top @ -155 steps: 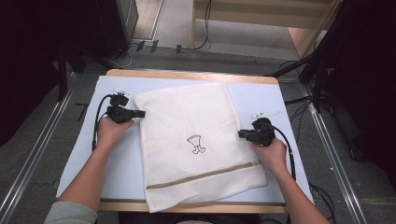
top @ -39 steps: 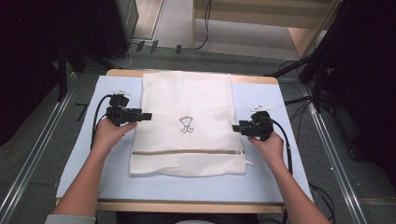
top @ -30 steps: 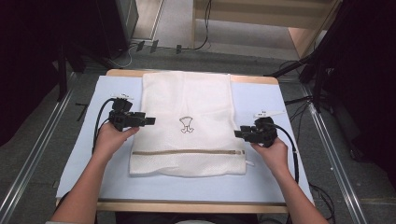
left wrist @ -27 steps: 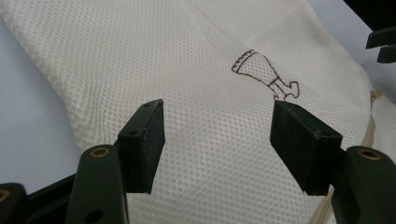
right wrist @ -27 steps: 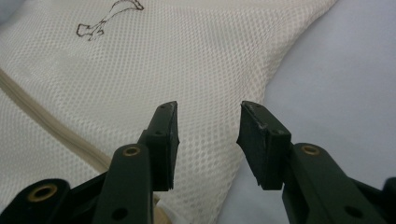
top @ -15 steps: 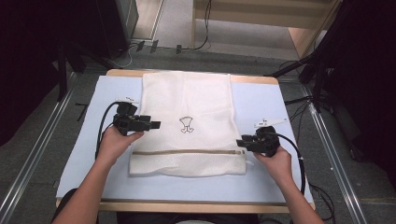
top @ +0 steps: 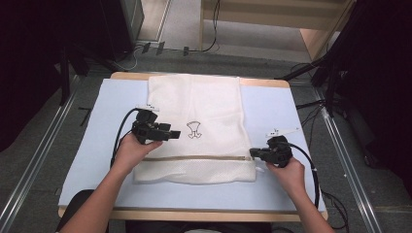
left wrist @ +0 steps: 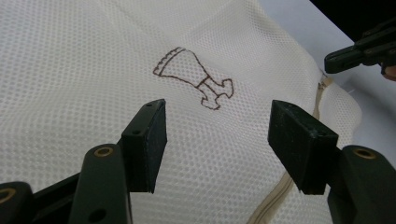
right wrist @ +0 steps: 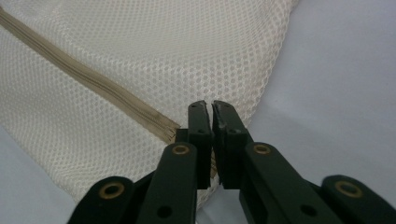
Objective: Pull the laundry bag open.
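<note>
Right gripper view: right gripper [right wrist: 212,108] just closed, pinching tan zipper [right wrist: 84,81] end of cream mesh laundry bag [top: 199,116]; left gripper [left wrist: 217,135] open above bag; unzipping still ahead, probably

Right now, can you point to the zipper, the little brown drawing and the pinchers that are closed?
zipper [right wrist: 88,84], right gripper view, on the tan tape partway along.
brown drawing [left wrist: 194,79], left gripper view, on its narrow stem.
right gripper [right wrist: 212,108], right gripper view, between its shut tips at the zipper's end on the mesh laundry bag [top: 214,97].
</note>
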Demonstrator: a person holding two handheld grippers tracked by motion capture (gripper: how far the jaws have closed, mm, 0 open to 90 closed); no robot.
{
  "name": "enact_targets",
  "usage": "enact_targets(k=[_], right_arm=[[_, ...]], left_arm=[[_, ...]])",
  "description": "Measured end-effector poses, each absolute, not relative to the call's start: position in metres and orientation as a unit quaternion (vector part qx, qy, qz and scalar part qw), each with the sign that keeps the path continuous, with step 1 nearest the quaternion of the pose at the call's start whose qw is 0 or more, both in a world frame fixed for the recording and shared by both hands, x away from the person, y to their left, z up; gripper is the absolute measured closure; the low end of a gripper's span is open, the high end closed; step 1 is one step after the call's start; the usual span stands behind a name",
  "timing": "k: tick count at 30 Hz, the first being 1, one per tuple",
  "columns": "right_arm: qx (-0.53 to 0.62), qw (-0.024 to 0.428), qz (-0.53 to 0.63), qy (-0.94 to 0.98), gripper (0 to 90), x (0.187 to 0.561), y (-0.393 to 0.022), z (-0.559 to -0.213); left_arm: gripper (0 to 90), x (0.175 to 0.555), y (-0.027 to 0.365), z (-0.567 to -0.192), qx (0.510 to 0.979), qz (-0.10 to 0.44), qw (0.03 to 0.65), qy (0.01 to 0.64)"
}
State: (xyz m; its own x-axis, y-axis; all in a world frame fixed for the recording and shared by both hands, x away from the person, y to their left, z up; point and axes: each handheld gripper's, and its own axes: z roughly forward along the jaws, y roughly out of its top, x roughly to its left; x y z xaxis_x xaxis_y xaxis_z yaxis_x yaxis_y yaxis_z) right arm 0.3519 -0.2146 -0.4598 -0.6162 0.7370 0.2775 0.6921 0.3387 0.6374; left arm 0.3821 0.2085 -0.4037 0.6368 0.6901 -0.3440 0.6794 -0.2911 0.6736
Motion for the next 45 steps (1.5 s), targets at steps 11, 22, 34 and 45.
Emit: enact_targets(k=[11,22,34,45], right_arm=[[0.444,0.018,0.37,0.816,90.0,0.35,-0.215,-0.47],[0.44,0.018,0.372,0.817,90.0,0.346,-0.213,-0.468],[0.423,0.019,0.368,0.828,90.0,0.343,-0.2,-0.466],[0.415,0.015,0.376,0.828,90.0,0.344,-0.193,-0.464]], left_arm=[[39.1,0.38,0.186,-0.404,0.82,-0.002,0.41,0.4],[39.9,0.38,0.174,-0.408,0.83,-0.004,0.399,0.389],[41.5,0.378,0.168,-0.409,0.834,-0.002,0.397,0.383],[43.2,0.375,0.157,-0.411,0.839,-0.008,0.398,0.372]])
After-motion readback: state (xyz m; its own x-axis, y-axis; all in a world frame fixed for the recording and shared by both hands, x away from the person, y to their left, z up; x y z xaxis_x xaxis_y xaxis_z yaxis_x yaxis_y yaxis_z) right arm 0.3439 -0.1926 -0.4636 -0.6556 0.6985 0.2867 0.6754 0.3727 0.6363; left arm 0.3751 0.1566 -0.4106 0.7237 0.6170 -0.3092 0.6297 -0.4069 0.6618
